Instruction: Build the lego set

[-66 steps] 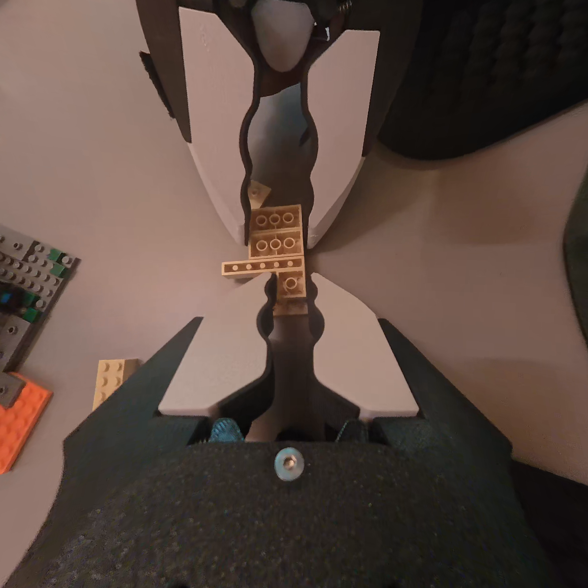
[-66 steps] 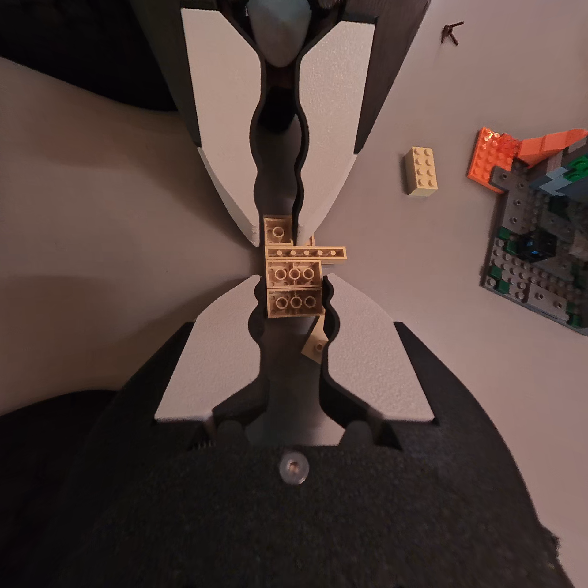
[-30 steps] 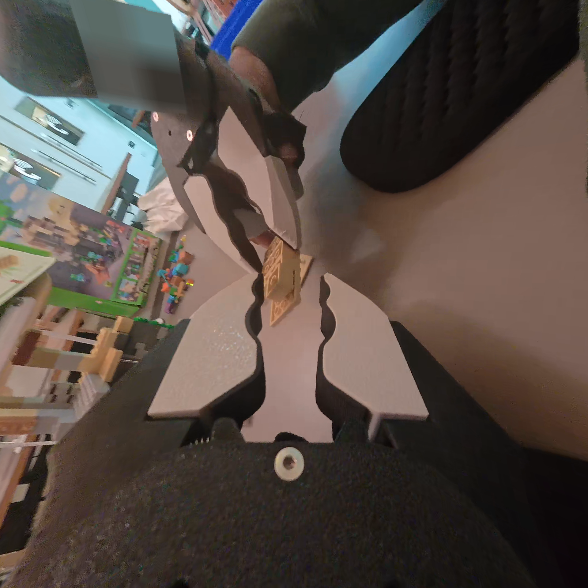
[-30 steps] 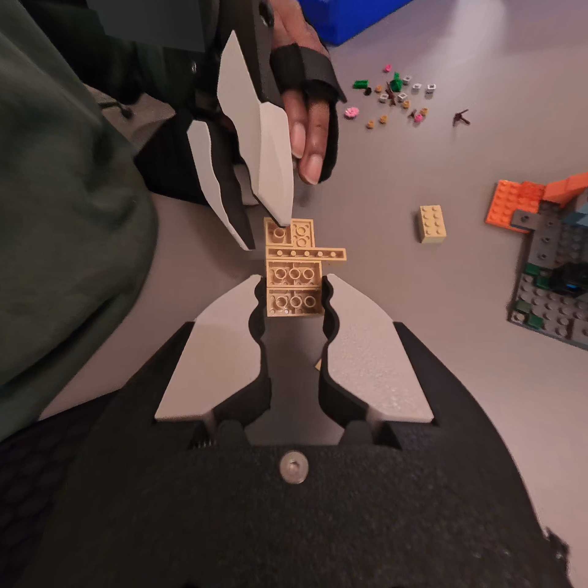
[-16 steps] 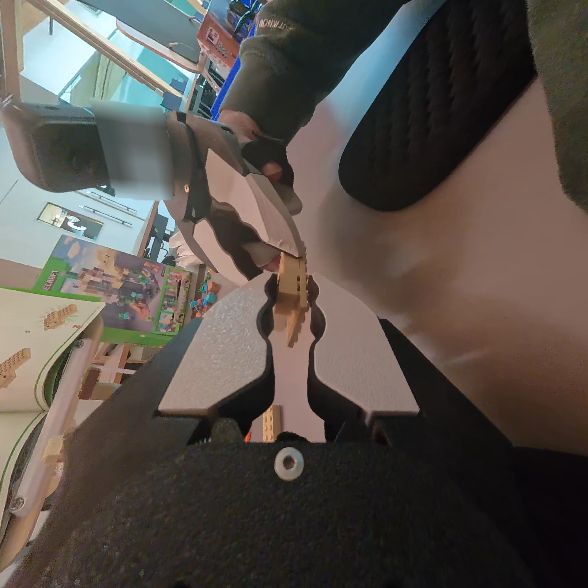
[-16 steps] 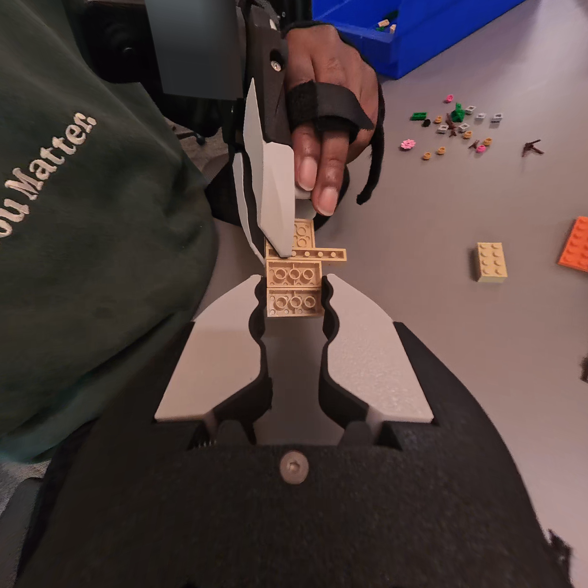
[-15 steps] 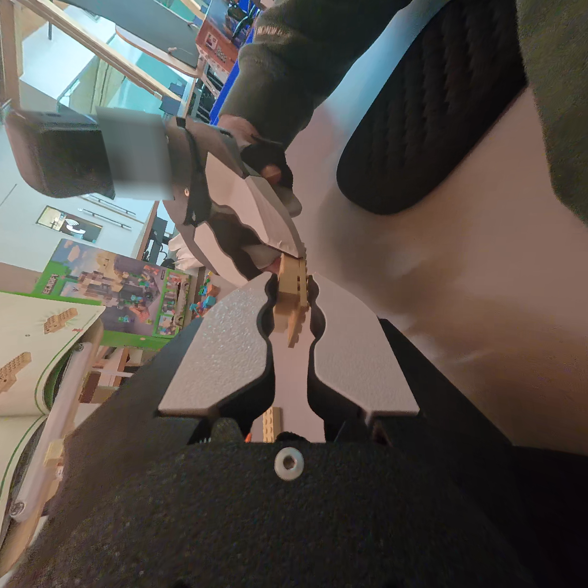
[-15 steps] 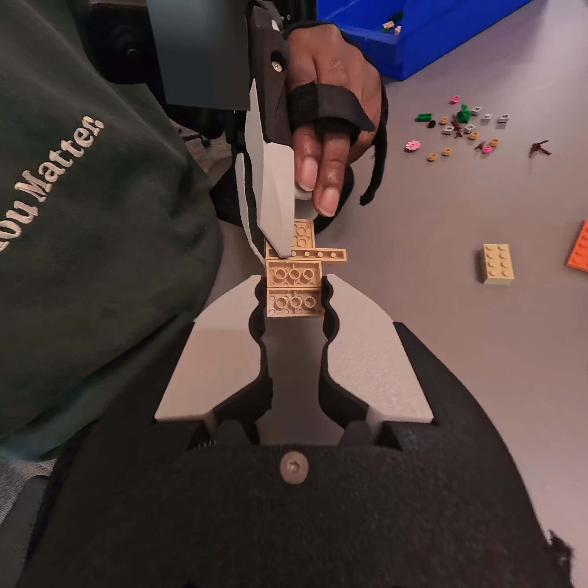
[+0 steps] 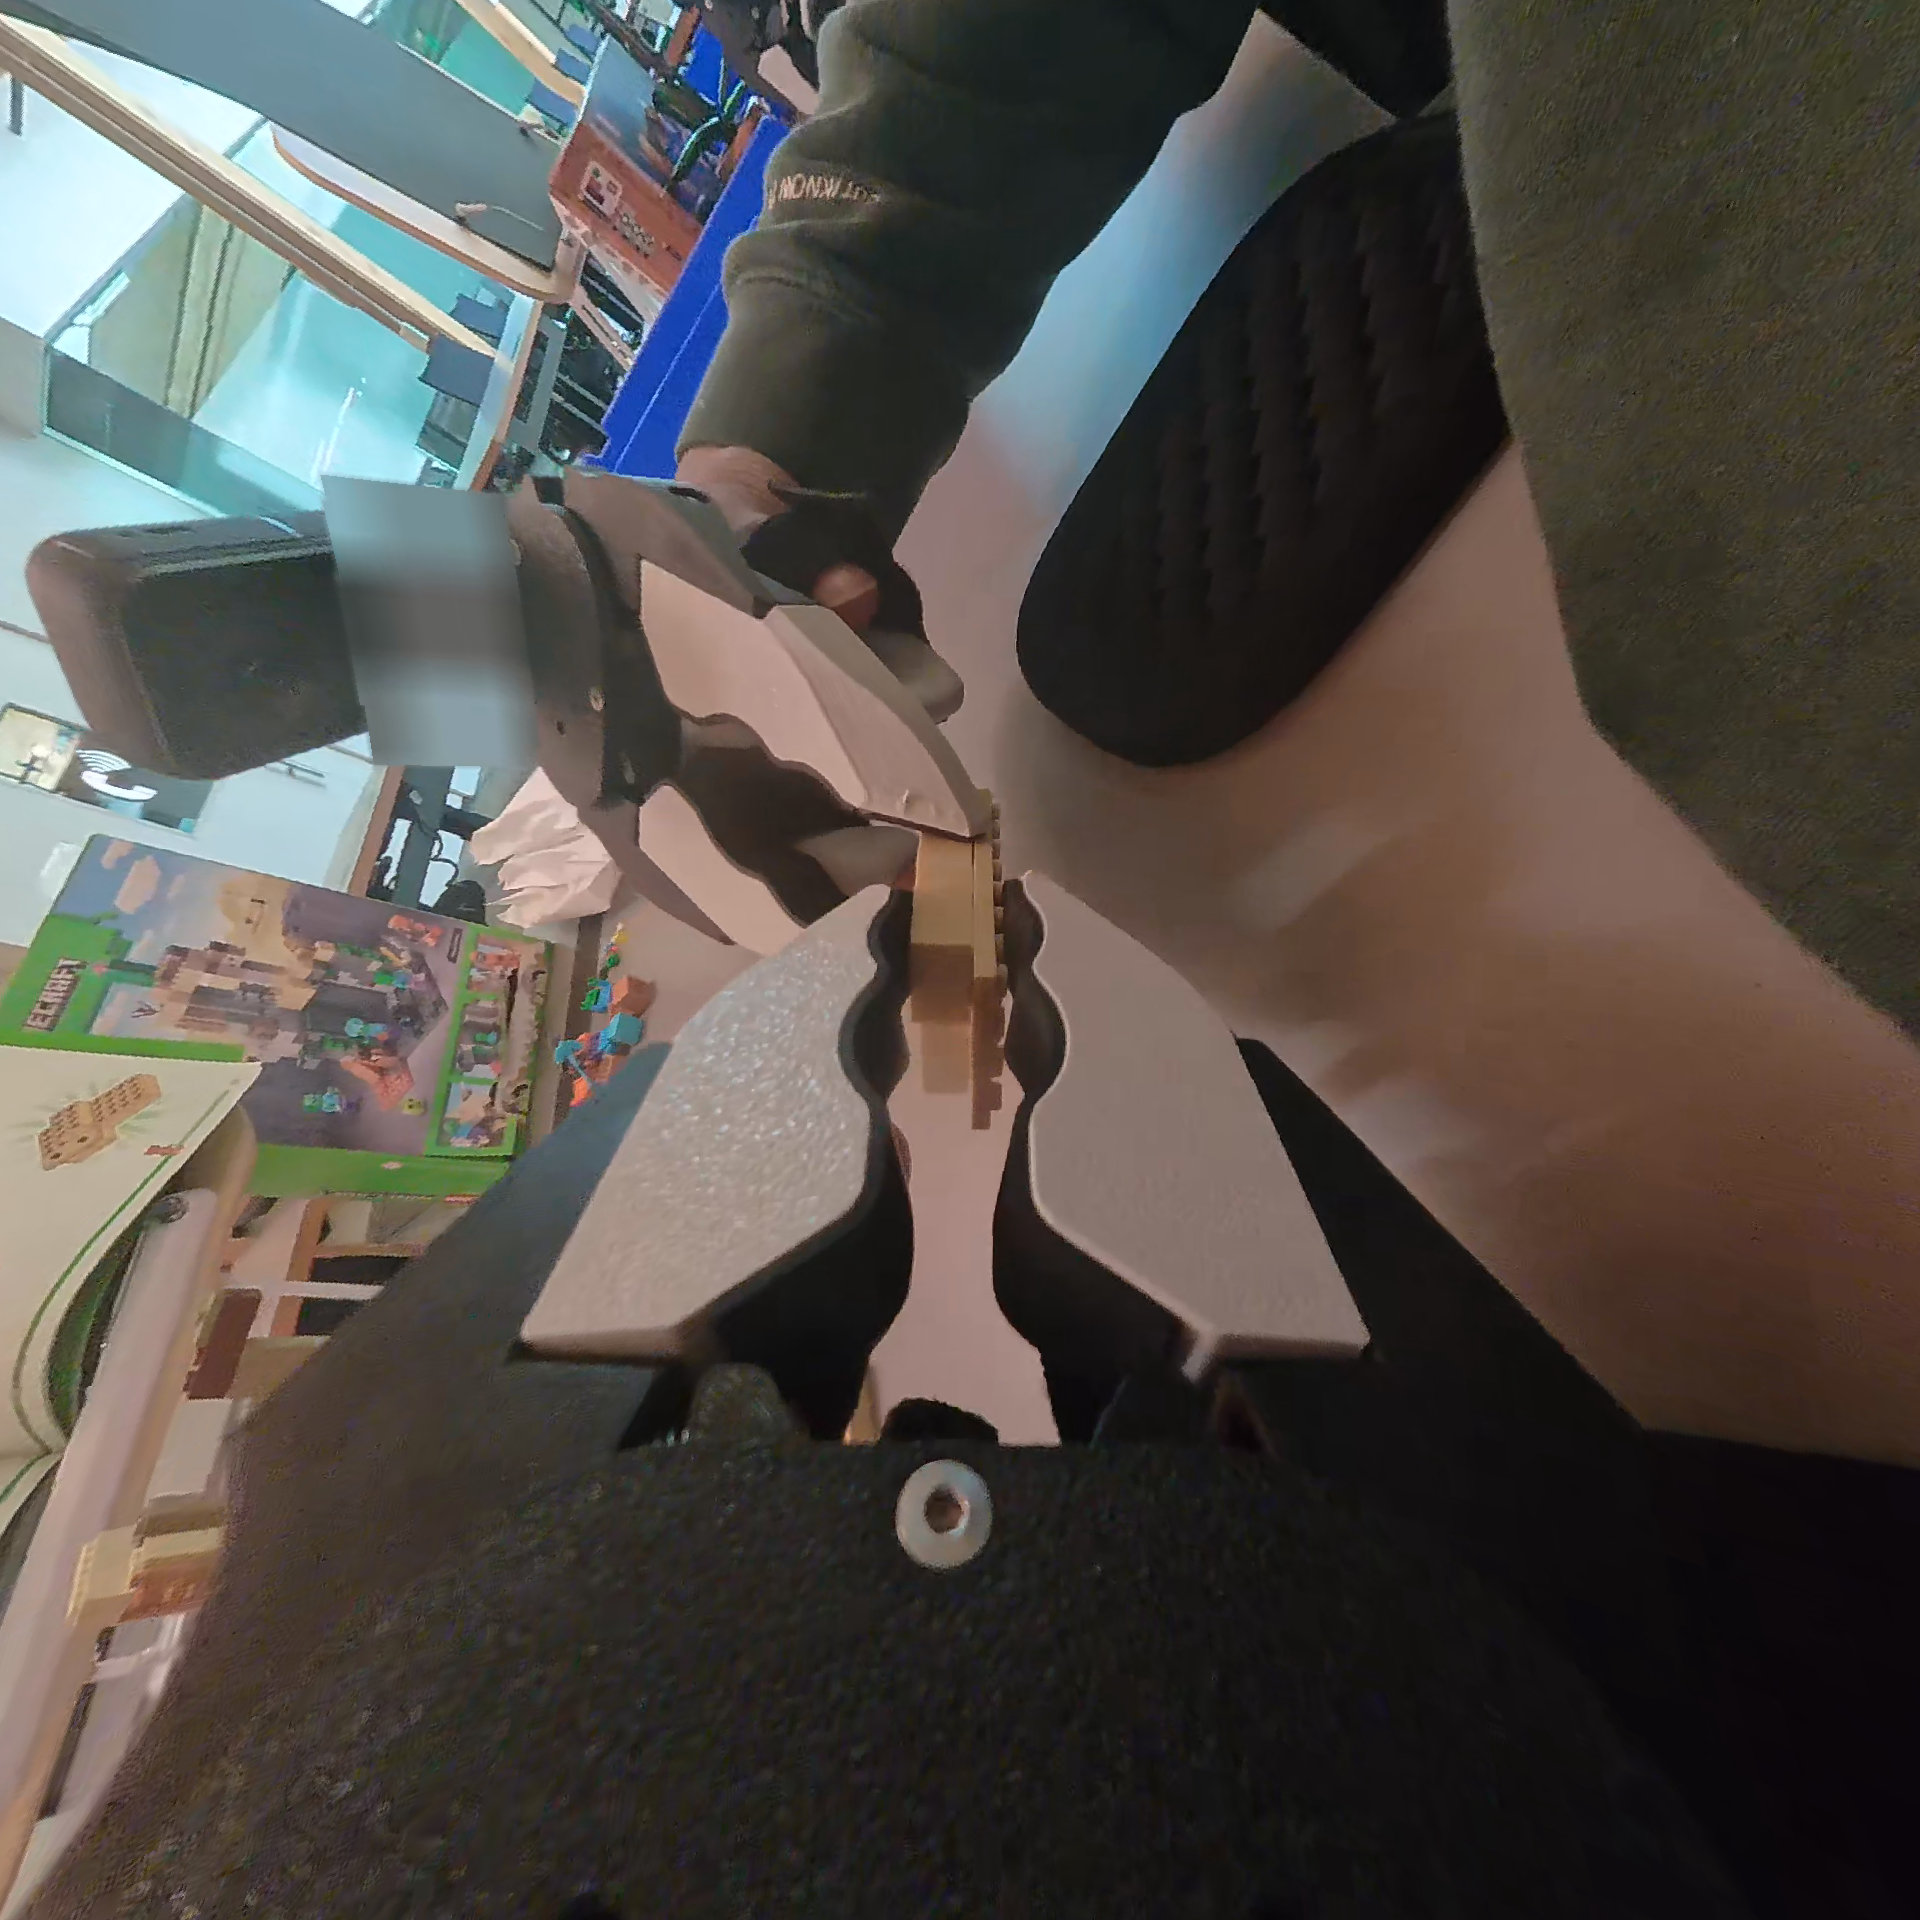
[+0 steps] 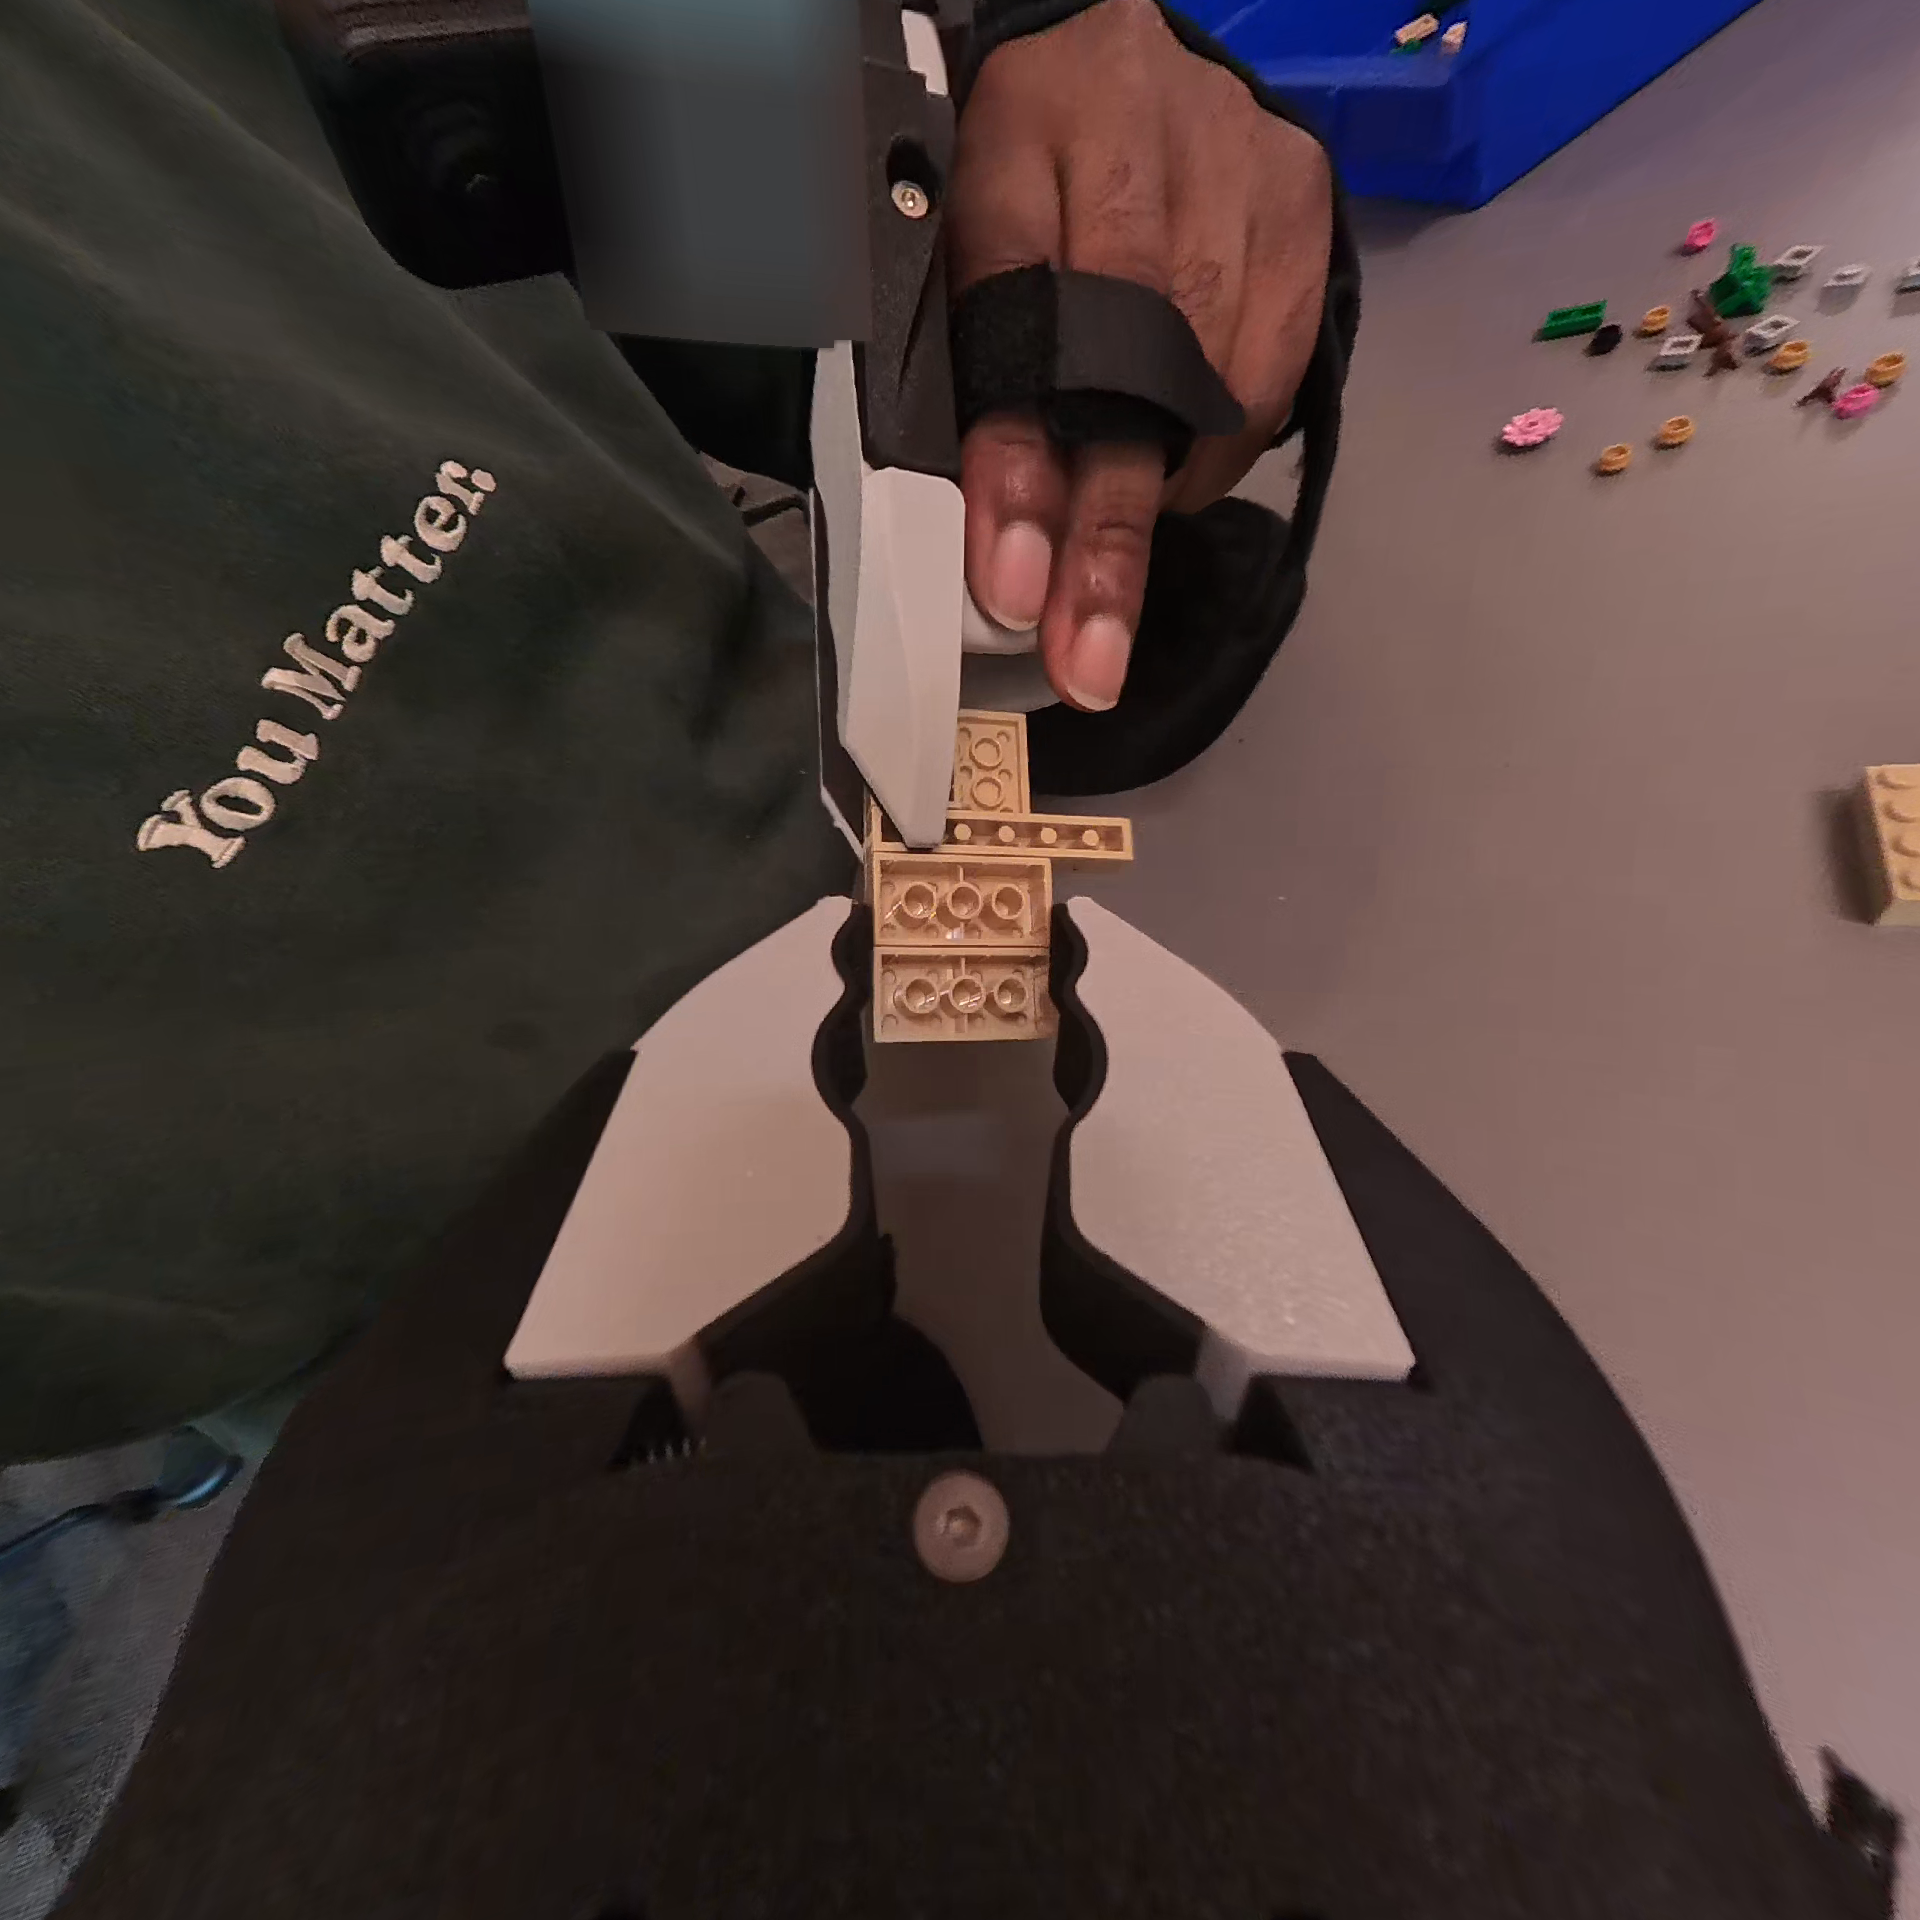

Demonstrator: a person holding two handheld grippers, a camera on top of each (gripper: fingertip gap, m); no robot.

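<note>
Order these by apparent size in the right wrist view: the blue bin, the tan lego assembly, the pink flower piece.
1. Blue bin, though cut off by the frame.
2. Tan lego assembly, nearer the camera, so ranking is unsure.
3. Pink flower piece, clearly smallest.

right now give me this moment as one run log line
right gripper: shut on tan brick assembly | left gripper: shut on its other end | assembly: held off table | loose tan brick: untouched

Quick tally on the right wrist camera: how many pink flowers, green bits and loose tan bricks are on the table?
Small pink flower pieces: 3
Small green plastic pieces: 2
Loose tan rectangular brick: 1
Total: 6
</note>
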